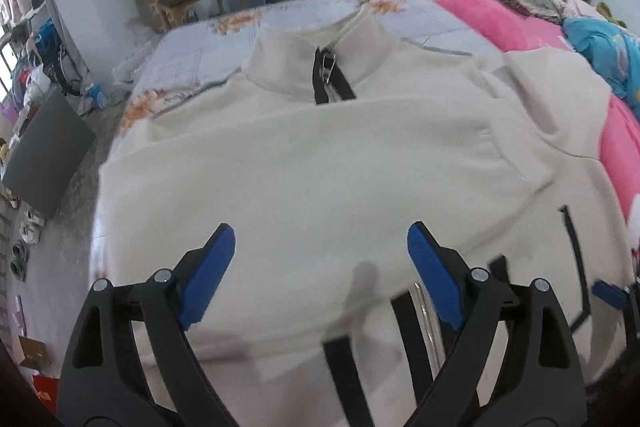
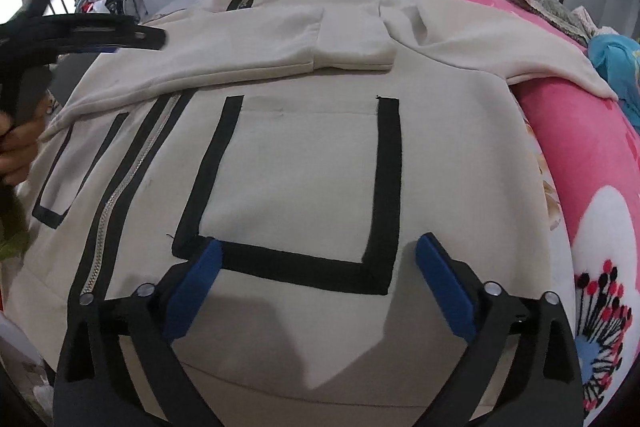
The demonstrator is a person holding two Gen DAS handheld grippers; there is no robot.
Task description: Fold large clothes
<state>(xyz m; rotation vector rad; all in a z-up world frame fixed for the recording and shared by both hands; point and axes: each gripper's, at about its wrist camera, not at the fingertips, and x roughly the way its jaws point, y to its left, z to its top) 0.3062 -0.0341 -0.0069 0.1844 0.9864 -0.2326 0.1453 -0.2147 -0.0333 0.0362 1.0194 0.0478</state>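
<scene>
Cream jacket [image 1: 320, 155] is spread flat across the bed [image 1: 192, 55], collar [image 1: 320, 51] pointing at the far edge and the hem toward the near edge. Starting on the left: the left tool [image 1: 320, 247] hangs over the left half of the jacket with its blue pads wide apart and nothing between them. From its camera I can't tell if the tips actually touch the fabric. Both sleeves look folded in across the chest, the left sleeve [image 2: 224, 55] lying straight over the front, its cuff ending near the middle. Below that runs the zipper [image 2: 124, 187] with black trim down either side, then a pocket outlined in black tape [image 2: 304, 263] on the right half. The right tool [image 2: 318, 259] sits over that pocket's bottom edge, also spread wide open, gripping nothing. Further right, a pink floral blanket [image 2: 580, 155] is bunched along the right edge of the bed, and the right sleeve [image 2: 500, 39] drapes partly onto it.
</scene>
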